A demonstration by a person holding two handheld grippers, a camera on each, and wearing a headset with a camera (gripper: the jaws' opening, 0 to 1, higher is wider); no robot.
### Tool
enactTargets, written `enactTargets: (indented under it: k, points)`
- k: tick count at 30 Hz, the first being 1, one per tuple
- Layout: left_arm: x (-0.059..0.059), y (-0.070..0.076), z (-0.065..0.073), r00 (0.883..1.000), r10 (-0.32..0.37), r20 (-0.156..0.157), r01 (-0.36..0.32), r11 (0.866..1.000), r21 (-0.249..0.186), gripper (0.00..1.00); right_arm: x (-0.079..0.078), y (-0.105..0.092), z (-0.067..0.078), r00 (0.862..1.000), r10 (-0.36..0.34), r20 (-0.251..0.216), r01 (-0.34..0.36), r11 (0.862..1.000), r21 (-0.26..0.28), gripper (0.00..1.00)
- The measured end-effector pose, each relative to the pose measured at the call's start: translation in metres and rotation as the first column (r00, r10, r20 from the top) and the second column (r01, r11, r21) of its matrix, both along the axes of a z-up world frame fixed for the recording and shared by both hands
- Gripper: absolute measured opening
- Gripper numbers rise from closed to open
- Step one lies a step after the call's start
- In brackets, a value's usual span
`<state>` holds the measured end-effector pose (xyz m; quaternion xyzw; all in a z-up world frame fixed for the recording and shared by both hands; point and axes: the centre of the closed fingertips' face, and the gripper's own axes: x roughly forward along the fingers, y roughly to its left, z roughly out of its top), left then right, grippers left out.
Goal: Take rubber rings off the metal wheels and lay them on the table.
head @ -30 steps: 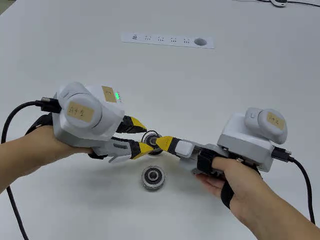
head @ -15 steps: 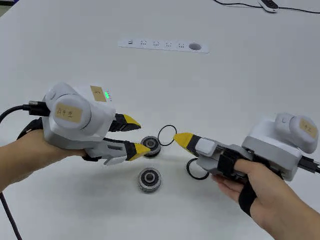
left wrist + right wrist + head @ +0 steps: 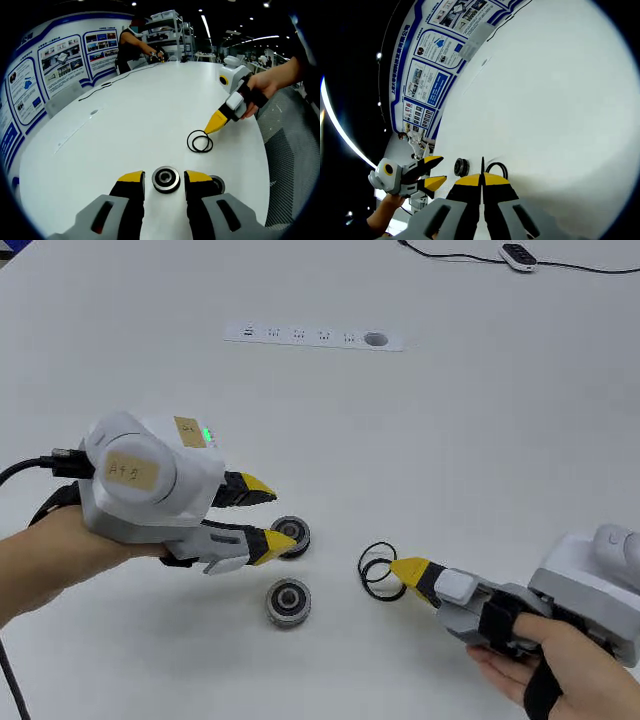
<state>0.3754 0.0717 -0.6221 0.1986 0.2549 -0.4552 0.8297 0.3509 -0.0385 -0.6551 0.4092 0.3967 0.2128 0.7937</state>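
Two metal wheels sit on the white table [image 3: 470, 440]: one wheel [image 3: 290, 533] stands just ahead of my left gripper [image 3: 275, 512], whose jaws are open on either side of it. In the left gripper view that wheel [image 3: 166, 179] is between the yellow tips. The second wheel [image 3: 288, 601] lies nearer to me. My right gripper [image 3: 398, 566] is shut on a thin black rubber ring [image 3: 372, 575], low over the table, where it overlaps another ring [image 3: 380, 556]. The right gripper view has the ring's edge [image 3: 482, 165] pinched between its jaws.
A white power strip [image 3: 312, 336] lies across the far side of the table. A small dark device with a cable [image 3: 518, 254] sits at the far right edge. People stand at shelves in the background [image 3: 132, 42].
My right gripper has drawn back to the right and toward me, carrying a ring away from the wheel down to the table beside another ring. The left gripper has stayed by its wheel.
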Motion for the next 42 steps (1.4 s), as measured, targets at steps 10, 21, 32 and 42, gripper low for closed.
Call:
enactTargets:
  k: [10,21,32,42]
  points:
    - [0.000,0.001,-0.002,1.000,0.003,-0.004,-0.003,1.000,0.004,0.32,-0.003,-0.008,-0.007,0.998,-0.032,-0.048,0.031,0.999,-0.024,0.02]
    - [-0.001,0.002,0.000,1.000,0.001,0.001,-0.001,1.000,0.005,0.32,-0.009,-0.011,-0.013,0.996,-0.036,-0.085,0.030,0.997,-0.068,0.06]
    - [-0.001,0.002,-0.002,1.000,-0.006,-0.001,0.006,1.000,0.014,0.31,-0.006,-0.022,-0.003,0.997,-0.066,-0.042,0.061,0.993,-0.104,0.09]
    - [0.004,0.003,-0.009,1.000,-0.009,-0.007,0.009,0.999,0.035,0.30,0.017,-0.008,0.029,0.988,-0.022,0.151,0.030,0.998,-0.051,0.20]
